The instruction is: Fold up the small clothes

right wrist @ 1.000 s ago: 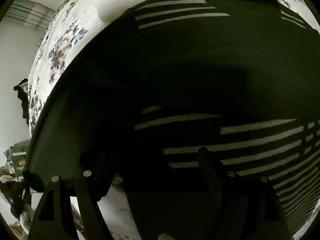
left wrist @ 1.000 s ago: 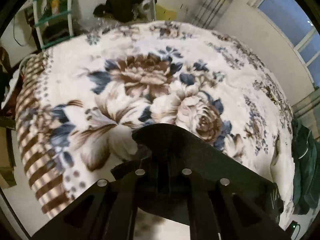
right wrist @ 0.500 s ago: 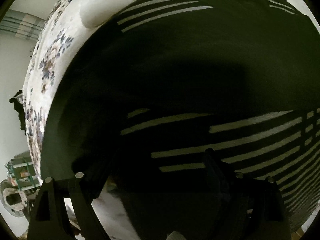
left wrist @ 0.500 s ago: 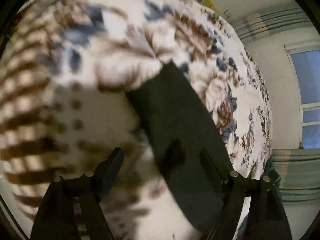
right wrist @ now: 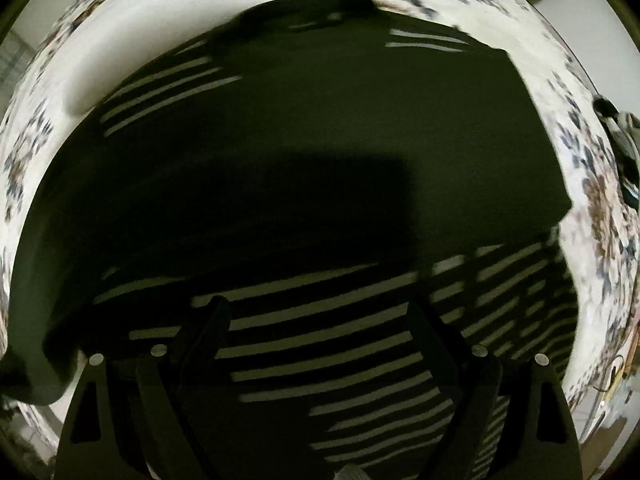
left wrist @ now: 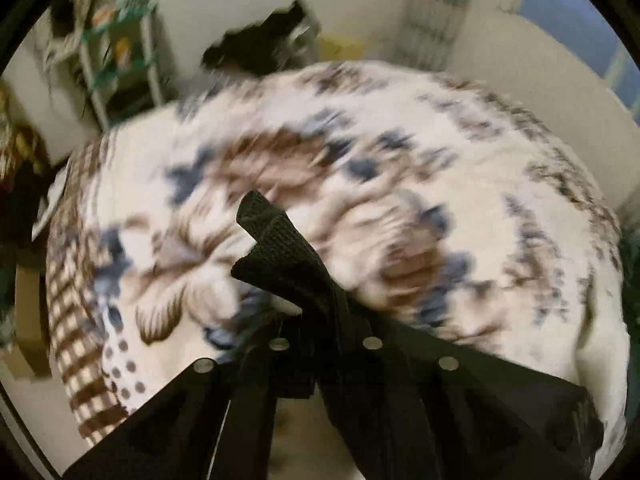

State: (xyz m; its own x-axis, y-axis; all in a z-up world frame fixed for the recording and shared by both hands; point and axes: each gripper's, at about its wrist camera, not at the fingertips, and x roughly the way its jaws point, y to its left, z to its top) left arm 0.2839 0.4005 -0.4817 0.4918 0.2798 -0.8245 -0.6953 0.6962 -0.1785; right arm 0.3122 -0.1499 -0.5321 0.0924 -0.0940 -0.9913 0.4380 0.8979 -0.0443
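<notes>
A black knit garment with thin white stripes (right wrist: 304, 152) lies spread on the floral blanket (right wrist: 592, 184) and fills most of the right wrist view. My right gripper (right wrist: 320, 320) is open just above its striped part, fingers (right wrist: 208, 328) wide apart. In the left wrist view my left gripper (left wrist: 320, 320) is shut on a ribbed black edge of the garment (left wrist: 276, 248), which sticks up in front of the fingers, lifted off the blanket (left wrist: 400, 184). The view is blurred by motion.
A green-shelved rack (left wrist: 120, 48) stands at the far left beyond the bed. A pile of dark clothes (left wrist: 264, 44) sits at the bed's far end. A window and curtain (left wrist: 432, 12) are at the back right. Dark green fabric (left wrist: 630, 280) lies at the right edge.
My left gripper was open over the garment half a second ago; now it is shut on the ribbed edge and lifted. My right gripper has shifted slightly over the striped part.
</notes>
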